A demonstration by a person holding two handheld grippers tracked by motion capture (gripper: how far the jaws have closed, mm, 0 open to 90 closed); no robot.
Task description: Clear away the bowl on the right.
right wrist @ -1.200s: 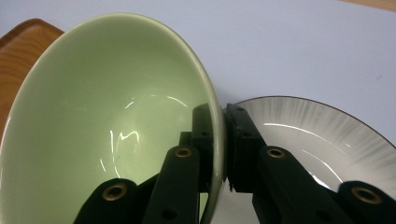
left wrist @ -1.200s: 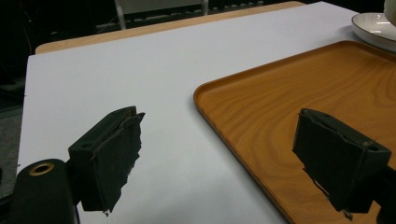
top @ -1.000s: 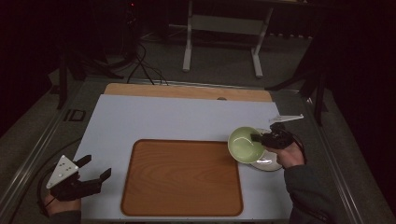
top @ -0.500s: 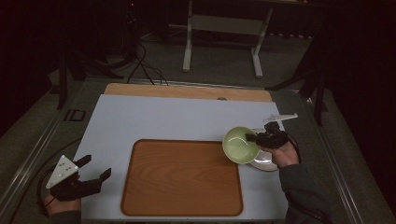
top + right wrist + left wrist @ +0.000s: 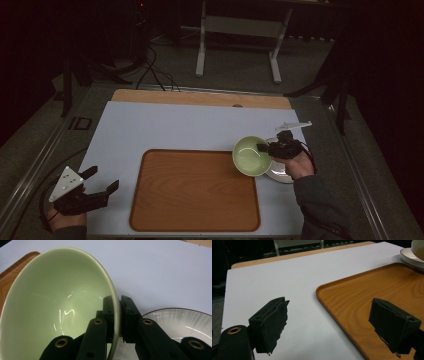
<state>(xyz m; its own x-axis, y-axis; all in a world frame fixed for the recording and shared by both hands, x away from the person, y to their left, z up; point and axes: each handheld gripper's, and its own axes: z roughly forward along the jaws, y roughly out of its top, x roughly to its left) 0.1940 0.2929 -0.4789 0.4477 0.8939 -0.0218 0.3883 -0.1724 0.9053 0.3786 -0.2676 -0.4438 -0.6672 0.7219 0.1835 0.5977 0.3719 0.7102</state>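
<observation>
A pale green bowl (image 5: 251, 155) hangs tilted over the right edge of the wooden tray (image 5: 195, 190), and my right gripper (image 5: 266, 148) is shut on its rim. In the right gripper view the bowl (image 5: 57, 307) has its rim pinched between the jaws of that gripper (image 5: 117, 315). Under the right hand a white plate (image 5: 281, 175) with a dark rim lies on the table; the plate (image 5: 180, 322) is empty. At the table's front left corner my left gripper (image 5: 102, 180) stands open and holds nothing. Its view has the left gripper (image 5: 329, 322) above the tray's (image 5: 372, 297) left edge.
A white mat (image 5: 190, 127) covers the table, with a wooden strip (image 5: 200, 98) along its far edge. Beyond the table stand a metal frame (image 5: 237, 30) and cables (image 5: 150, 70) on a dark floor. The plate (image 5: 409, 256) and bowl peek in at the left gripper view's top right.
My right gripper has carried the green bowl to the left, off the plate and toward the tray's right edge. The left gripper has stayed still.
</observation>
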